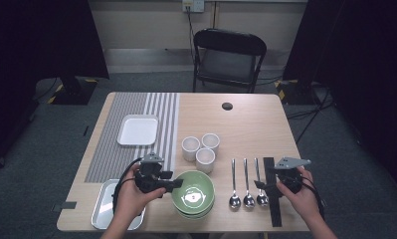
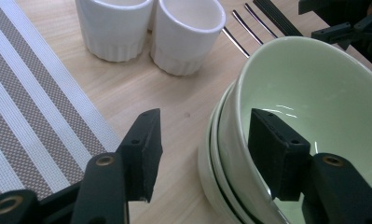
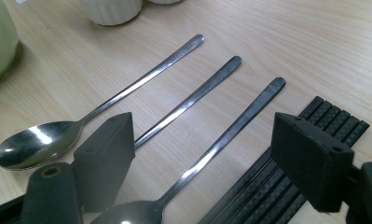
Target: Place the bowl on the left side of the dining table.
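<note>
Dark walls and grey floor lie around a pale wooden table (image 1: pixel 246 119), with a black folding chair (image 1: pixel 229 55) at its far side. Bare wood stretches wide beyond both grippers. A striped woven mat (image 1: pixel 131 134) lies beyond the left gripper (image 1: pixel 172 184), holding a white square tray (image 1: pixel 138 131).

The left gripper's jaws sit around the near rim of the top bowl in a stack of smooth, round green bowls (image 2: pixel 314 93). One jaw is inside, one outside, and neither pad presses yet. Three ribbed white cups (image 1: pixel 201 148) stand just past them.

The right gripper (image 1: pixel 263 186) has its jaws spread wide over the nearest of three shiny metal spoons (image 3: pixel 193 116), pinching nothing. Flat black woven-look chopsticks (image 3: pixel 286 172) lie beside its right jaw.
</note>
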